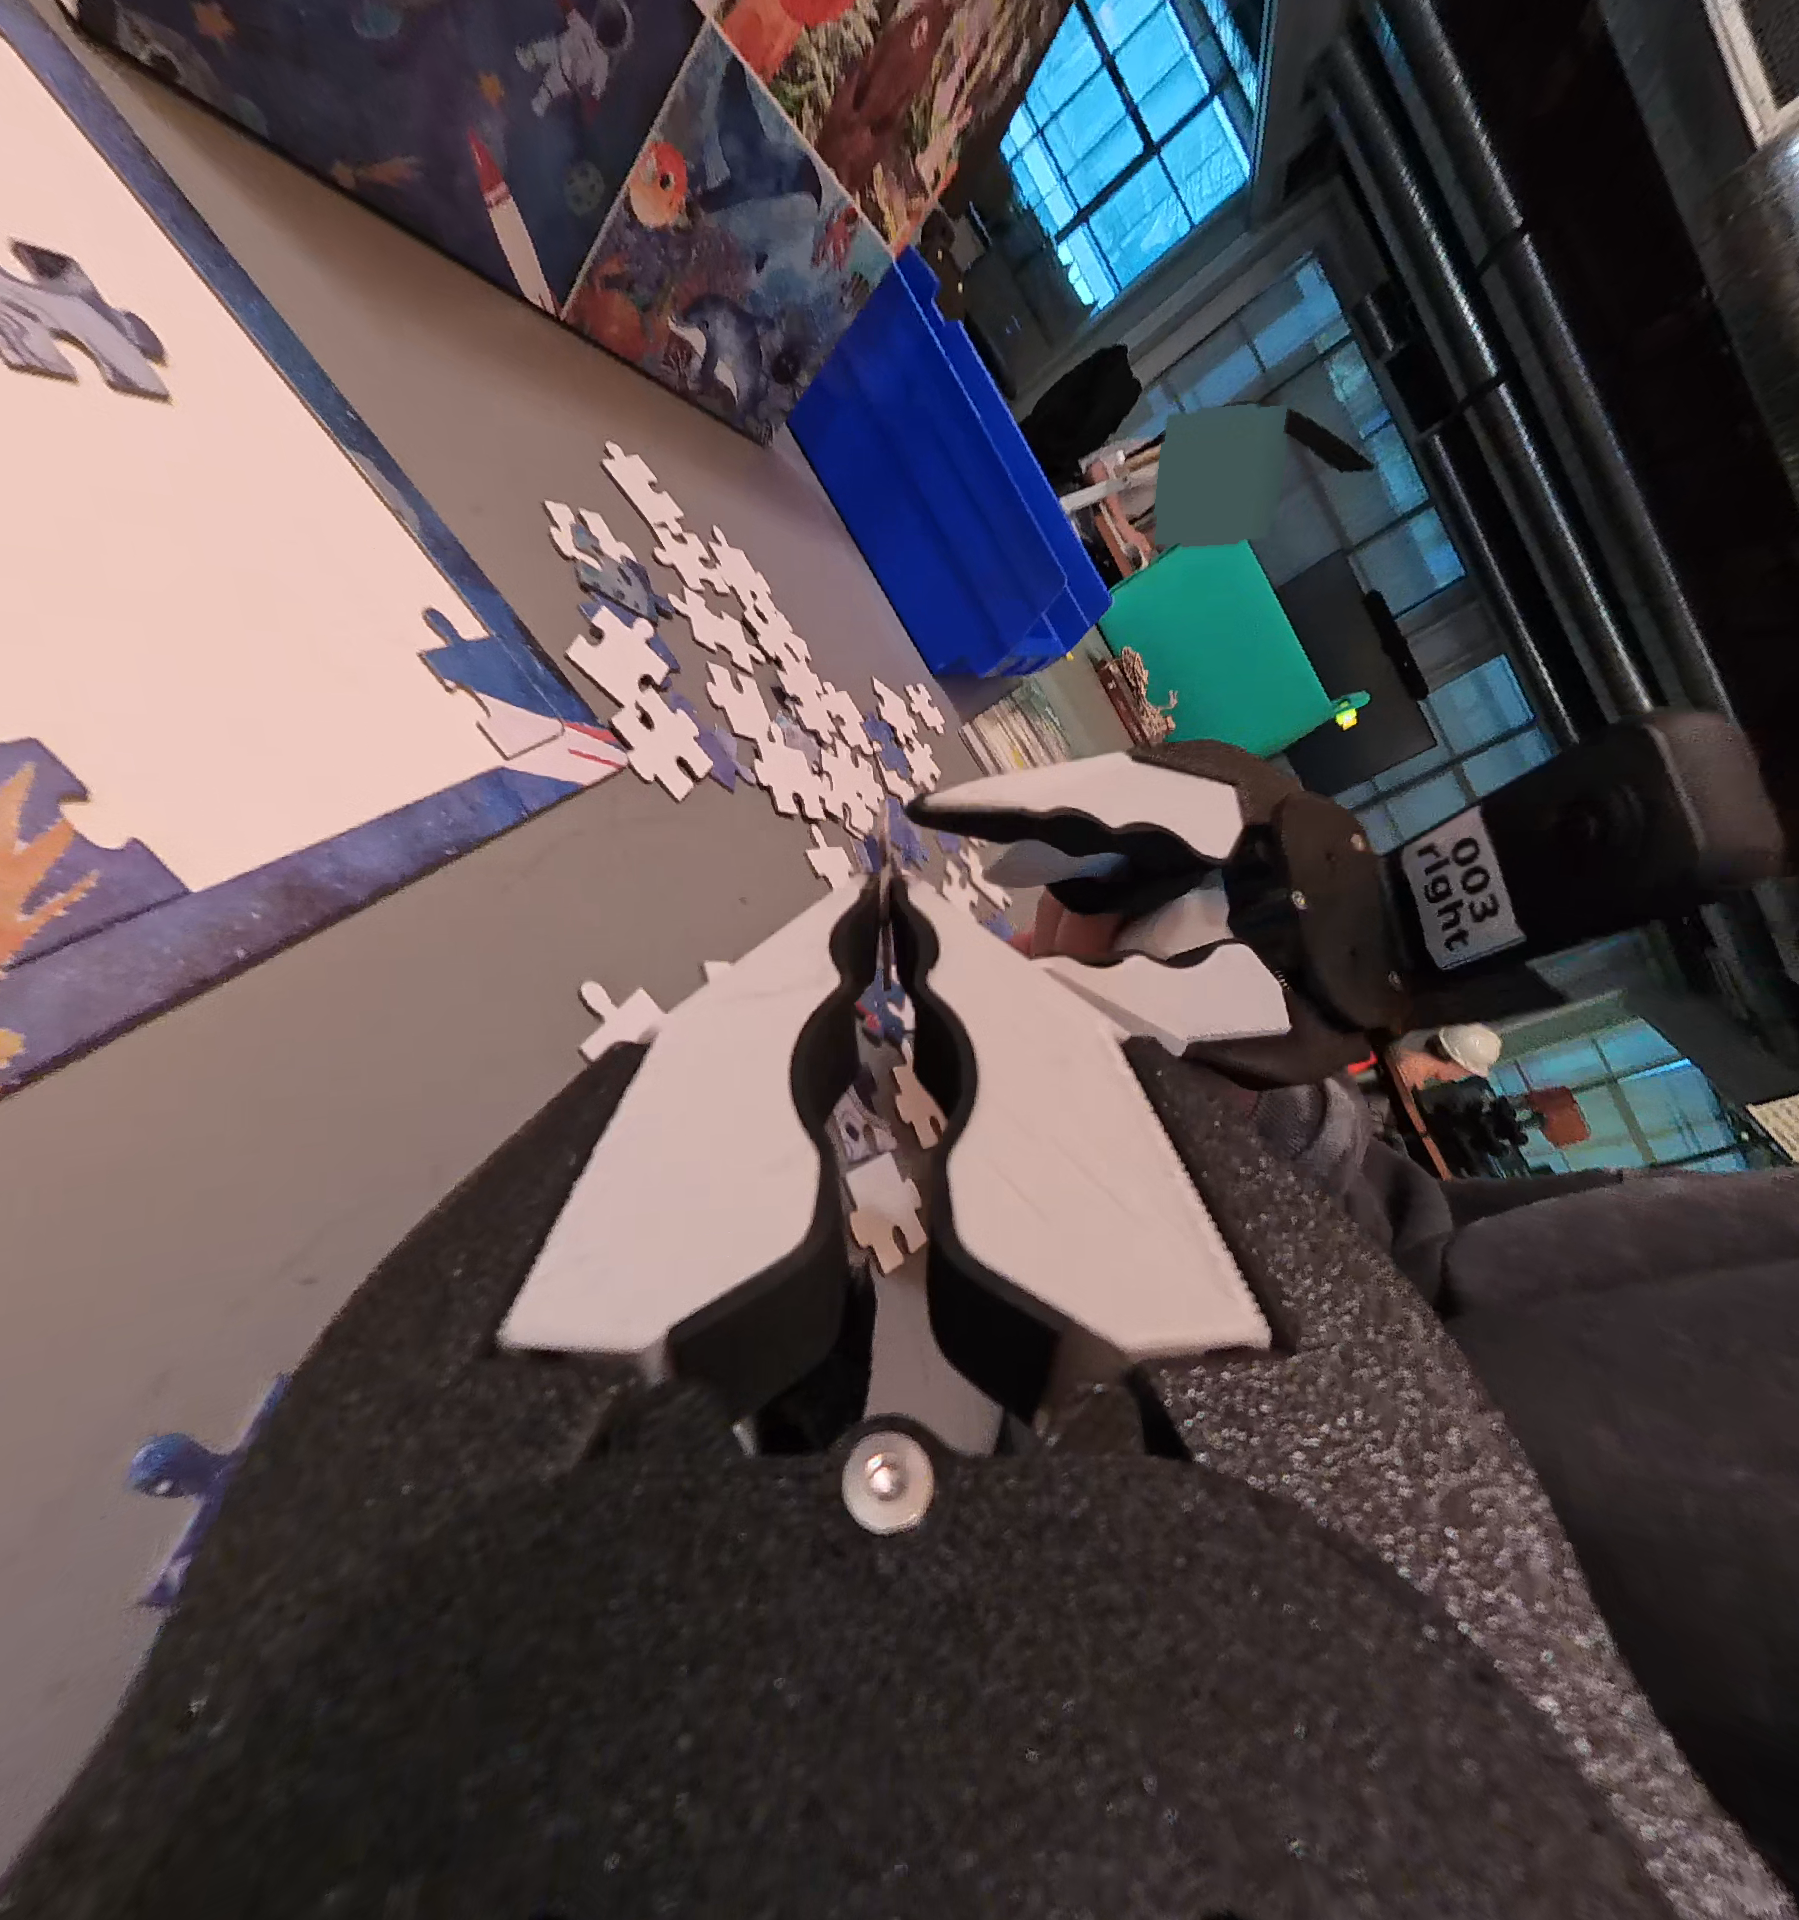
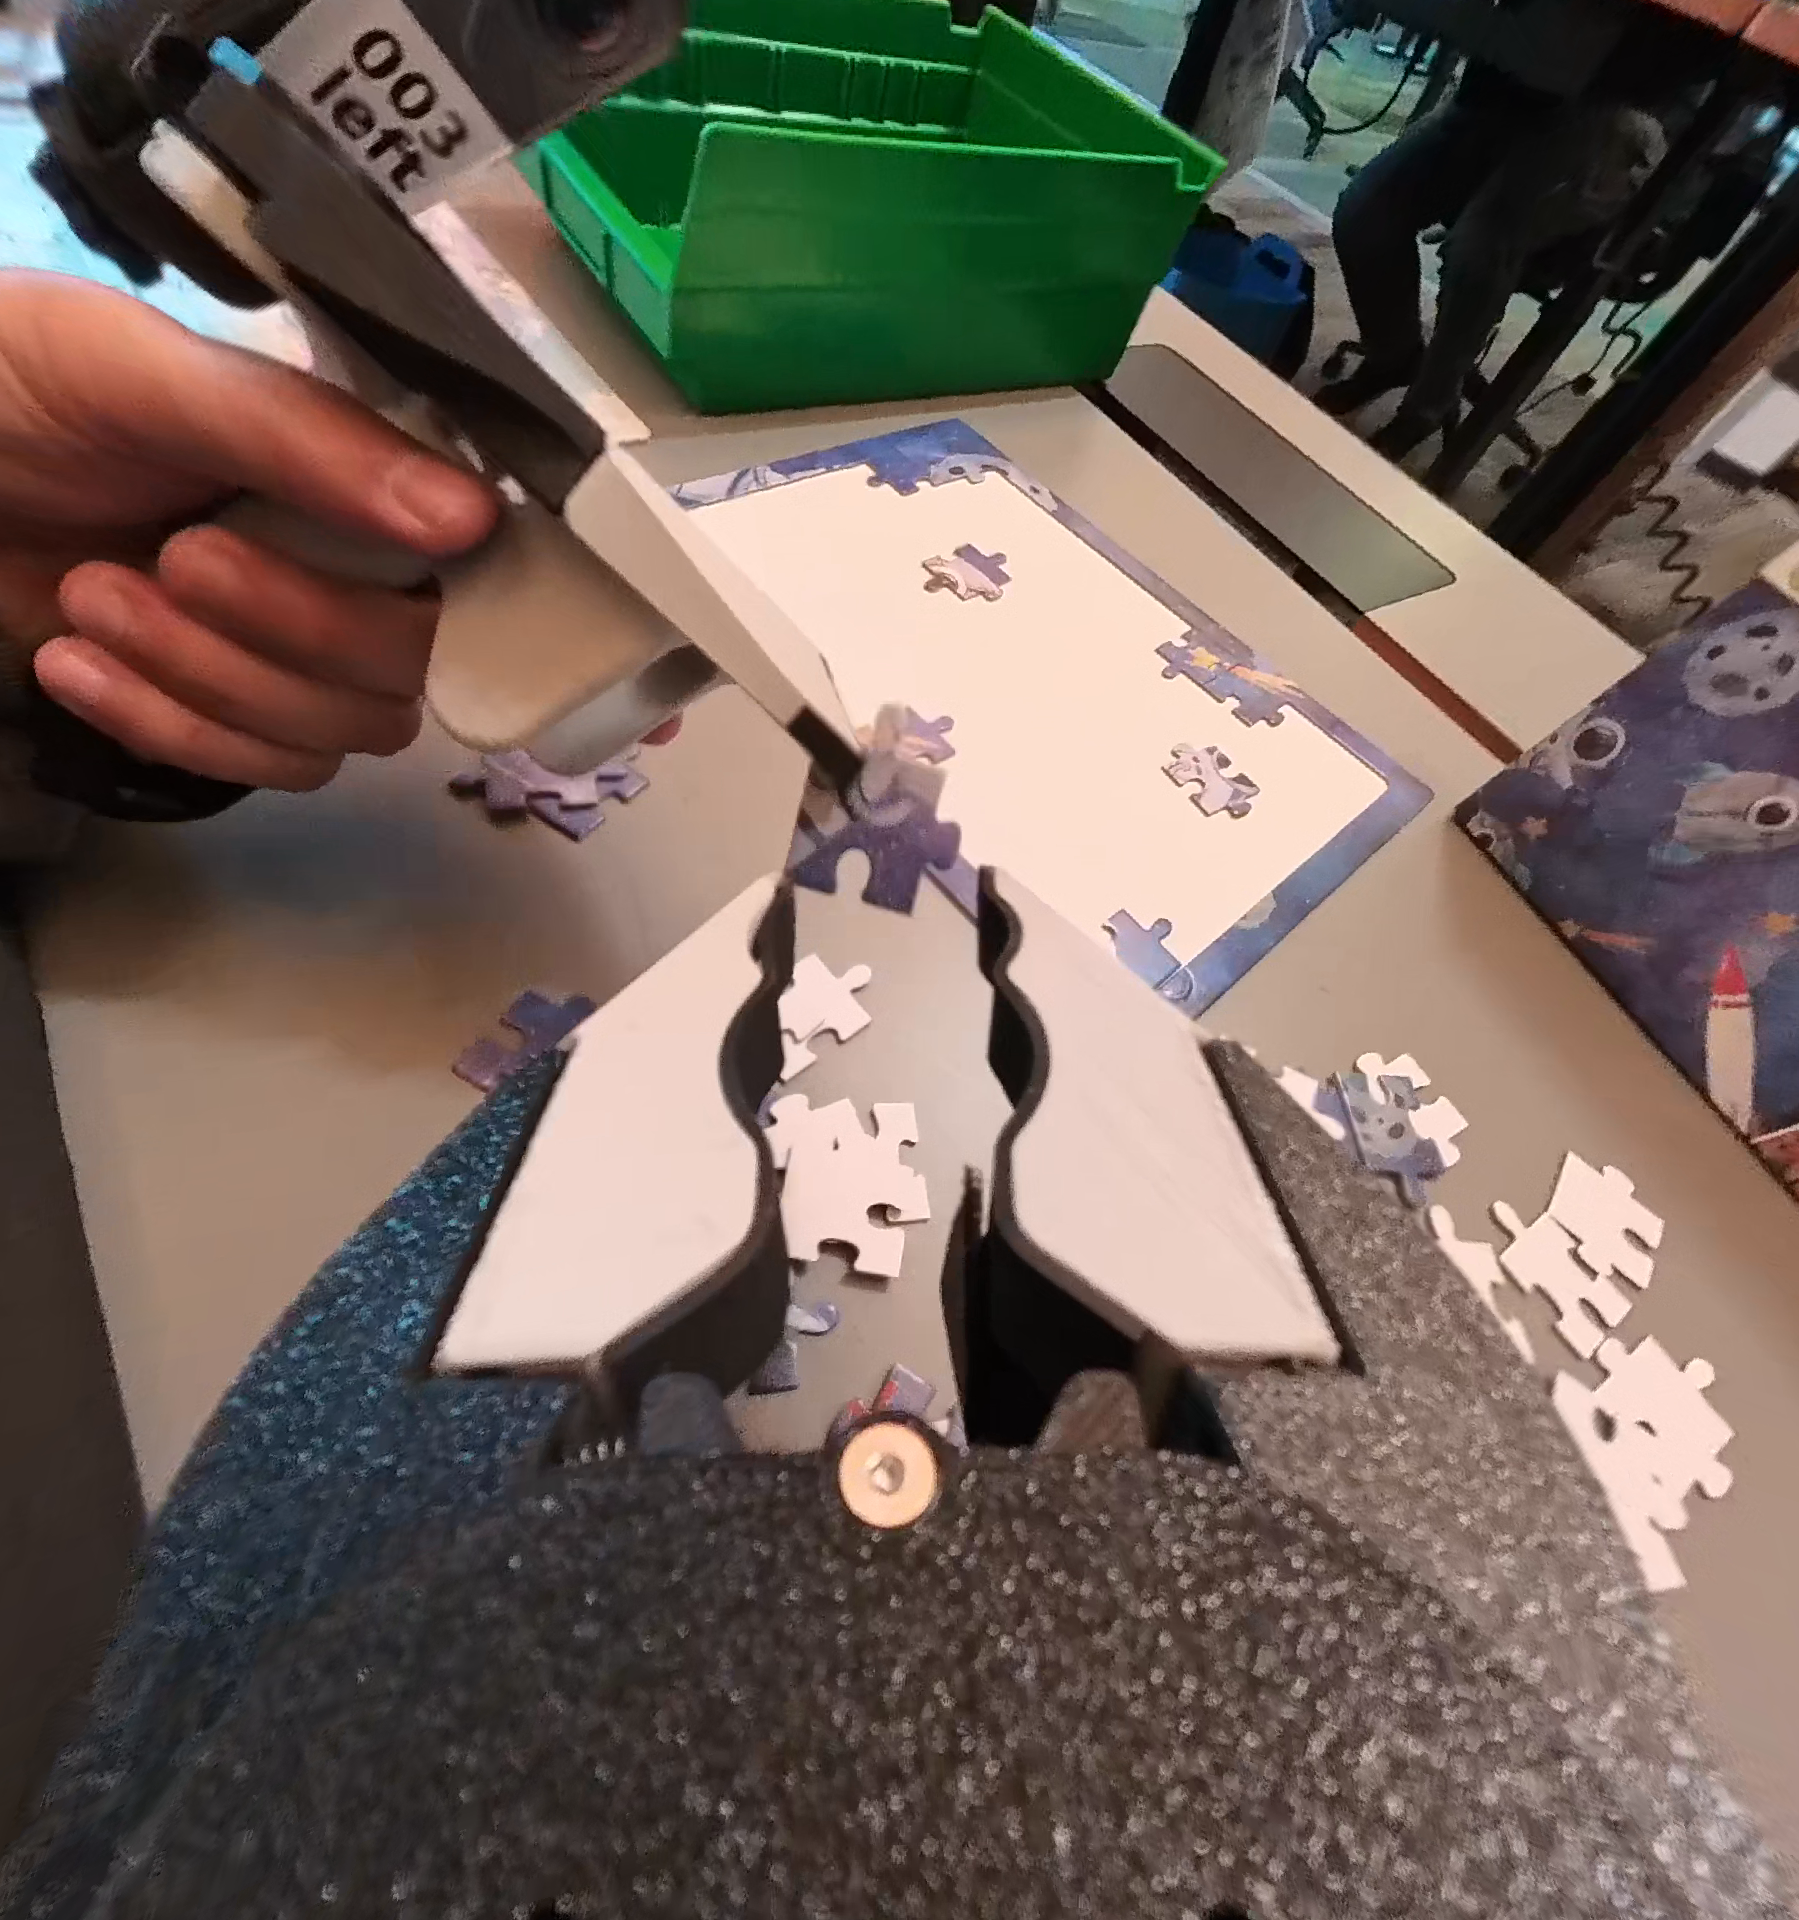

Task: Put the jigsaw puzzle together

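The left hand-held gripper (image 2: 859, 769) pinches one blue puzzle piece (image 2: 900, 753) above the corner of the puzzle tray (image 2: 1394, 800); the right hand-held gripper (image 2: 884, 904) is spread, empty, over loose pieces (image 2: 853, 1174) on the surface (image 2: 251, 1039). Next, I think, the piece needs its matching place.

1. A green bin (image 2: 874, 208) stands at the far end of the grey counter (image 2: 251, 987).
2. A blue bin (image 1: 936, 488) stands on the counter's far side.
3. Large windows (image 1: 1123, 156) fill the far wall.
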`<state>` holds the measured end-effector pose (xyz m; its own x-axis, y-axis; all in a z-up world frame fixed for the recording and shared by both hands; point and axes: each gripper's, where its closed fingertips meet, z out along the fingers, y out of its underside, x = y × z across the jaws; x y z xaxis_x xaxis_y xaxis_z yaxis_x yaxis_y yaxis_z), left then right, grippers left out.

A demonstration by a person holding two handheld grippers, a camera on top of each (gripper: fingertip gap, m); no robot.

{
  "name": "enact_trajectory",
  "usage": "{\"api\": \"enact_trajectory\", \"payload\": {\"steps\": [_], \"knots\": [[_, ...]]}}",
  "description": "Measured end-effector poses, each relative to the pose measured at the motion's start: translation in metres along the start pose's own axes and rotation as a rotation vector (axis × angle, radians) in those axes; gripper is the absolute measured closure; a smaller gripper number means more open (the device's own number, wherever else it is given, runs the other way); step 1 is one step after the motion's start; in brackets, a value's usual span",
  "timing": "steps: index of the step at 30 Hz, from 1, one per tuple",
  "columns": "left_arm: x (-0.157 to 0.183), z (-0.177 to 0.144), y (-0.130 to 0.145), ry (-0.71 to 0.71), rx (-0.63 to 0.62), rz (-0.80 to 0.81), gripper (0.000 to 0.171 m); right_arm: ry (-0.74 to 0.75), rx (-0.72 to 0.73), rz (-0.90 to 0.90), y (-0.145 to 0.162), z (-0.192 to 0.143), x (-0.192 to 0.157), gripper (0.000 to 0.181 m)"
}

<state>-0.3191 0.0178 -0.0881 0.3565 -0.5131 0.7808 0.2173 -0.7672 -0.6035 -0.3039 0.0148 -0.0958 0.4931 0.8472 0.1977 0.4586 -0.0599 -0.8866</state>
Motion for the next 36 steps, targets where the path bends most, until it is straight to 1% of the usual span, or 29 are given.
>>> {"api": "enact_trajectory", "payload": {"steps": [4, 8, 13, 17, 19, 21, 24, 27, 28, 30, 33, 36], "knots": [[0.002, -0.007, -0.012, 0.013, 0.065, 0.004, 0.171, 0.025, -0.007, 0.106, 0.006, -0.001, 0.016, 0.145], [0.002, -0.011, -0.019, 0.020, 0.105, -0.003, 0.171, 0.010, -0.008, 0.220, 0.011, -0.002, 0.026, 0.144], [-0.002, -0.010, -0.018, 0.003, 0.102, -0.007, 0.171, -0.003, -0.004, 0.273, 0.013, -0.003, 0.031, 0.144], [-0.013, -0.007, -0.015, -0.065, 0.062, 0.014, 0.171, 0.012, -0.012, 0.252, 0.015, -0.002, 0.033, 0.144], [-0.021, -0.003, -0.015, -0.114, 0.004, 0.025, 0.171, 0.013, -0.016, 0.252, 0.017, -0.002, 0.033, 0.144], [-0.031, -0.001, -0.019, -0.202, -0.082, 0.076, 0.170, 0.004, -0.008, 0.258, 0.015, -0.003, 0.033, 0.144], [-0.043, 0.001, -0.041, -0.312, -0.219, 0.200, 0.170, 0.000, -0.007, 0.249, 0.016, -0.003, 0.033, 0.146], [-0.063, 0.008, -0.061, -0.351, -0.381, 0.254, 0.170, -0.004, -0.005, 0.235, 0.015, -0.003, 0.031, 0.147], [-0.071, 0.011, -0.068, -0.353, -0.415, 0.255, 0.170, -0.005, -0.002, 0.232, 0.014, -0.004, 0.030, 0.147], [-0.083, 0.017, -0.075, -0.311, -0.497, 0.200, 0.170, -0.002, 0.003, 0.225, 0.013, -0.005, 0.031, 0.148], [-0.102, 0.023, -0.087, -0.311, -0.534, 0.121, 0.170, -0.002, 0.004, 0.233, 0.014, -0.005, 0.032, 0.148], [-0.121, 0.025, -0.084, -0.337, -0.595, 0.131, 0.170, -0.011, 0.010, 0.254, 0.014, -0.005, 0.033, 0.148]]}}
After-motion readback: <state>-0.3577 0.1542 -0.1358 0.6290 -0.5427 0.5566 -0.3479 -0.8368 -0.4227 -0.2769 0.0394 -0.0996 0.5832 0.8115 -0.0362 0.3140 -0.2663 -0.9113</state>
